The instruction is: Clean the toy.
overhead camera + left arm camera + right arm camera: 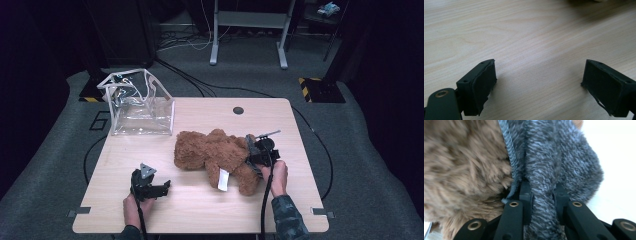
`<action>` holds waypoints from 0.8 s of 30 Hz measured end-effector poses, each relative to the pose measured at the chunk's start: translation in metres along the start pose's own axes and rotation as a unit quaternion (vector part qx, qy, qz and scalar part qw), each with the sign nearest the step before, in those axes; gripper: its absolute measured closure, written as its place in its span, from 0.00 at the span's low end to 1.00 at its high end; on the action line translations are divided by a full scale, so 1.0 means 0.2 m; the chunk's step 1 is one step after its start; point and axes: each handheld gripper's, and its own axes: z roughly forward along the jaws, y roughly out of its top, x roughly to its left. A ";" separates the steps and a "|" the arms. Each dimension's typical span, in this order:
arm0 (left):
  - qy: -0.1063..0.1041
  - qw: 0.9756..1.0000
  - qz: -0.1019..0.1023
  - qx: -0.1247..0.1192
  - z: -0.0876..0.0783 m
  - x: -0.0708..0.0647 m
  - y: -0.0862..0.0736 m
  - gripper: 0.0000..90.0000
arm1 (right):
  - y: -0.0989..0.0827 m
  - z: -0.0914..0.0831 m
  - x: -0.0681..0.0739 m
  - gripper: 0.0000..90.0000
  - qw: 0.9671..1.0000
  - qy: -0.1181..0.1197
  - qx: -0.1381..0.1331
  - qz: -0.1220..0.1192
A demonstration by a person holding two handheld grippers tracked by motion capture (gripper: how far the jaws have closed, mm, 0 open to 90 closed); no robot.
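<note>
Two grippers are at work over the light wooden table. Toward the near left corner, the left gripper rests low over bare wood, its fingers spread wide with nothing between them. At the far left corner stands a clear plastic bag, well apart from both hands. Right of the middle lies a brown teddy bear on its side, a white tag showing near its leg. At the bear's right end, the right gripper has its fingers clamped on a strip of grey fuzzy fabric, possibly a scarf on the bear.
</note>
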 end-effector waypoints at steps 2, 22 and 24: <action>0.000 1.000 0.000 0.000 0.00 0.00 0.00 0.13 | 0.01 -0.05 -0.01 0.84 1.000 -0.001 -0.013 0.003; -0.001 1.000 0.006 0.004 0.00 0.00 0.00 0.13 | 0.03 -0.08 0.05 0.84 1.000 0.007 -0.029 -0.007; 0.000 1.000 0.001 0.001 0.00 0.00 0.00 0.13 | 0.00 -0.02 0.03 0.84 1.000 0.017 -0.013 -0.011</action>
